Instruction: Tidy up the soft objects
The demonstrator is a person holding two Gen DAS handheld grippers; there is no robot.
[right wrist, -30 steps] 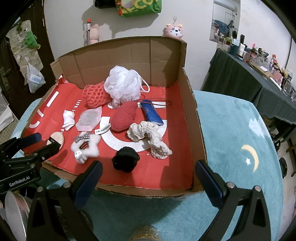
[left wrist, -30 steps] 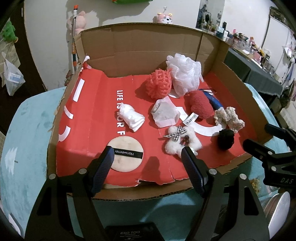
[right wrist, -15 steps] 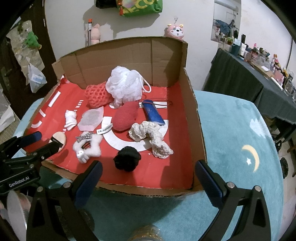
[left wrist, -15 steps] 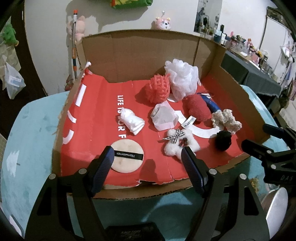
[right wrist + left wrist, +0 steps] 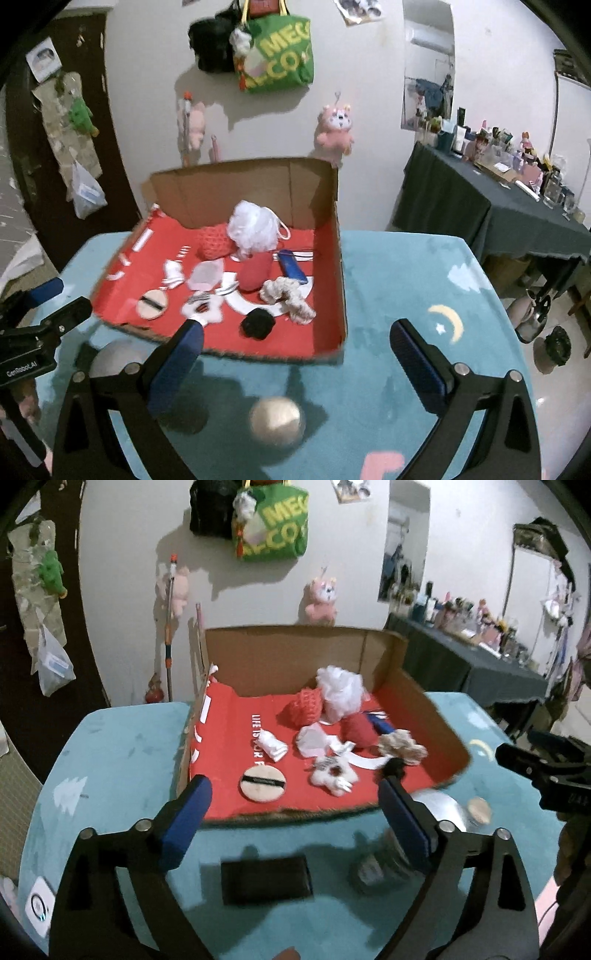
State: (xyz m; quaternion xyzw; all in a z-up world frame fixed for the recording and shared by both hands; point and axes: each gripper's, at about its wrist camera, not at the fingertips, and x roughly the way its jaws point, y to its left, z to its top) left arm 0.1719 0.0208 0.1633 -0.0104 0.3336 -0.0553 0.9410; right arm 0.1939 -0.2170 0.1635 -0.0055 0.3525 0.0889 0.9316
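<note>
Left gripper (image 5: 293, 818): jaws just opened wide, nothing btwn them. Right gripper (image 5: 295, 345) spread too, empty. Both hover over worktop (image 5: 399, 280), short of cardboard tray (image 5: 417, 686). Powder puff (image 5: 262, 785) nearest: light, squashy; probably pinch its rim.

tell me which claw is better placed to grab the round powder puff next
Left, probably. The powder puff lies at the box's near left edge, between the open left claw fingers' line of sight. From the right claw it sits far off to the left.
</note>
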